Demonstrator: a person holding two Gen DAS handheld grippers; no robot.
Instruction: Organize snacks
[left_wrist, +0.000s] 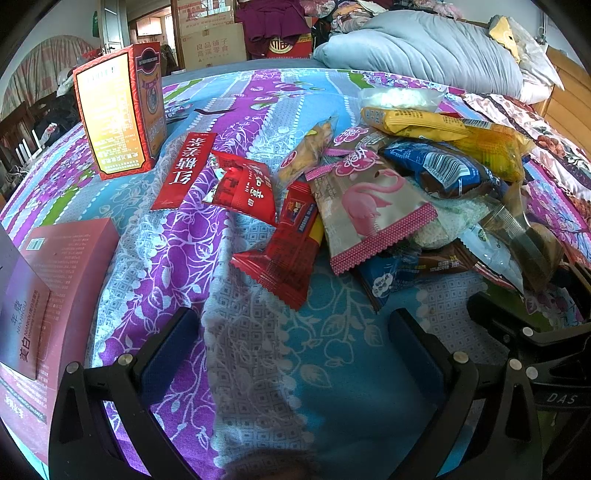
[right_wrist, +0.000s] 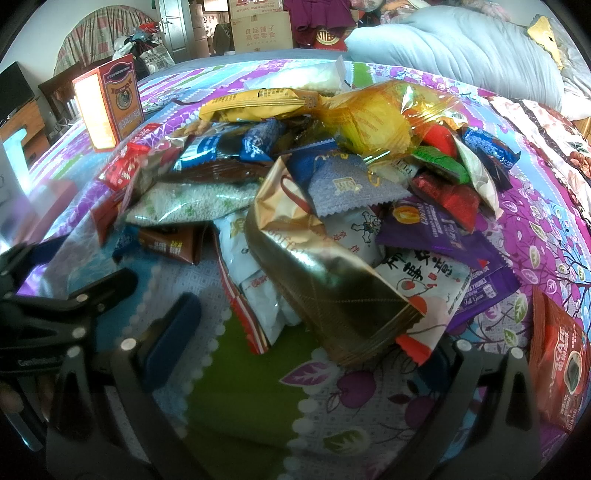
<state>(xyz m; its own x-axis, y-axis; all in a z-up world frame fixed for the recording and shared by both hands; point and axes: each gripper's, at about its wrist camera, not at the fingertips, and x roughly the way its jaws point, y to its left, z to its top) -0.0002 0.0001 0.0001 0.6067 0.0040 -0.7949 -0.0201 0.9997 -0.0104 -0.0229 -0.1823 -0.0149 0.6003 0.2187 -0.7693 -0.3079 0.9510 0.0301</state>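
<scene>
A: Snacks (right_wrist: 314, 192) — where do they lie?

B: On the bedspread (left_wrist: 258, 369), in a loose heap right of centre. At the far left a red box (left_wrist: 118, 110) stands upright. At the near left a pink box (left_wrist: 62, 280) lies flat. Just right of the upright box a long red sachet (left_wrist: 184, 170) lies alone, then a red packet (left_wrist: 243, 188), then another red wrapper (left_wrist: 288, 254) nearer to the camera.

A: And the heap itself?

B: From the left wrist view, a flamingo pack (left_wrist: 369, 206) lies on its left edge, a blue pack (left_wrist: 443, 170) behind it, and a yellow pack (left_wrist: 413, 122) farther back. From the right wrist view, a gold bag (right_wrist: 325, 273) lies nearest, a purple pack (right_wrist: 443, 240) to its right, and a red coffee sachet (right_wrist: 557, 365) at the near right, apart from the heap.

A: The left gripper (left_wrist: 295, 332)?

B: Its jaws are spread wide over bare cloth, near the red wrapper, and hold nothing.

A: The right gripper (right_wrist: 317, 332)?

B: It is also wide apart and empty. The gold bag's near end lies between its fingers, but I cannot tell whether it touches them.

A: Anything behind?

B: A grey quilt (left_wrist: 436, 51) lies at the far right.
</scene>
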